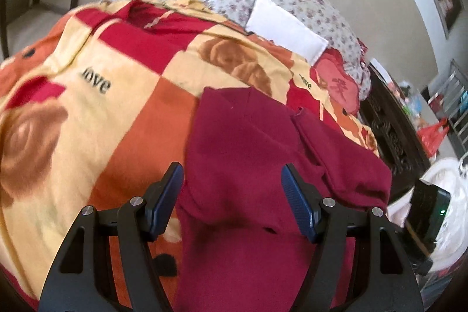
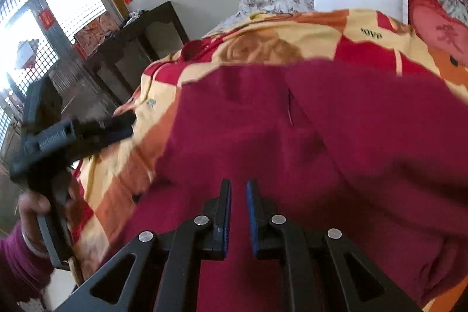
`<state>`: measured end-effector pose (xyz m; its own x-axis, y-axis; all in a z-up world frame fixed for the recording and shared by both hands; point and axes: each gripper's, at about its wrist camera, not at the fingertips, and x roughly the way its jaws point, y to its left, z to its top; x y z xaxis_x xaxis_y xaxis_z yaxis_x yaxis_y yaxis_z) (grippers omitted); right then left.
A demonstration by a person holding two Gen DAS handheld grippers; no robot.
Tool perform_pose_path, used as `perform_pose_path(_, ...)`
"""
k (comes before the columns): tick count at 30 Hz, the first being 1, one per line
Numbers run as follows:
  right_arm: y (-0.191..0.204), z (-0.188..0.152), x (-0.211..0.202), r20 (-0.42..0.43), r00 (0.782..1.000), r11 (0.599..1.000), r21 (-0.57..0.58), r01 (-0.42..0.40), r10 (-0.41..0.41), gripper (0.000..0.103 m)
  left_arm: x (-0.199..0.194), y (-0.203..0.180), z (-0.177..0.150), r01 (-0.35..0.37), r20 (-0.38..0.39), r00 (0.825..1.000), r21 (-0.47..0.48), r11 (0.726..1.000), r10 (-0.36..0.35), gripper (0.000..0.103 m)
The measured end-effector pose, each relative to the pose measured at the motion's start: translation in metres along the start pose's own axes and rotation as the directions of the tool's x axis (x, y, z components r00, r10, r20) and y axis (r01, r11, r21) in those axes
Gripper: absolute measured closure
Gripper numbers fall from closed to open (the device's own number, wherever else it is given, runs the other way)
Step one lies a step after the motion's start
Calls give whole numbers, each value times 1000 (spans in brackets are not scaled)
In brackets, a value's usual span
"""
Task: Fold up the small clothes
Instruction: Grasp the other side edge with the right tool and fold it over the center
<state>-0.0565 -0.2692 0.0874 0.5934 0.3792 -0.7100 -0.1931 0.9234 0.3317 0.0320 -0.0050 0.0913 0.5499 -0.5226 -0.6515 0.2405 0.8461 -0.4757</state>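
Right wrist view: the right hand-held gripper (image 2: 238, 189) hovers nearly clenched, empty, over the maroon garment (image 2: 336, 142); the left hand-held gripper (image 1: 232, 180) gapes, released. Soft, light and floppy, the garment lies on the blanket (image 1: 117, 95) near the bed's edge; best pinched at a hem corner.

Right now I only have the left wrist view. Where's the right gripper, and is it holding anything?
Observer: The right gripper hangs over the maroon garment, jaws nearly together, nothing between them.
Operator: Is my left gripper touching cloth?
Observer: In the right wrist view, the left gripper is over the checked blanket, beside the garment's edge. It's too blurred to tell if they touch.
Operator: What's past that side of the bed?
Observer: Bright latticed windows, which your view doesn't show.
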Motion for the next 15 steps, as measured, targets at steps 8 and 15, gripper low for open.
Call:
perform_pose_path(8, -2, 43, -7, 141, 983, 991, -39, 126, -120, 63, 17, -6, -6, 9, -27, 1000, -18, 1000, -10, 33)
perform_pose_path(15, -13, 73, 75, 48, 929, 911, -183, 369, -366, 66, 15, 5, -8, -21, -46, 999, -12, 1000, 20, 33)
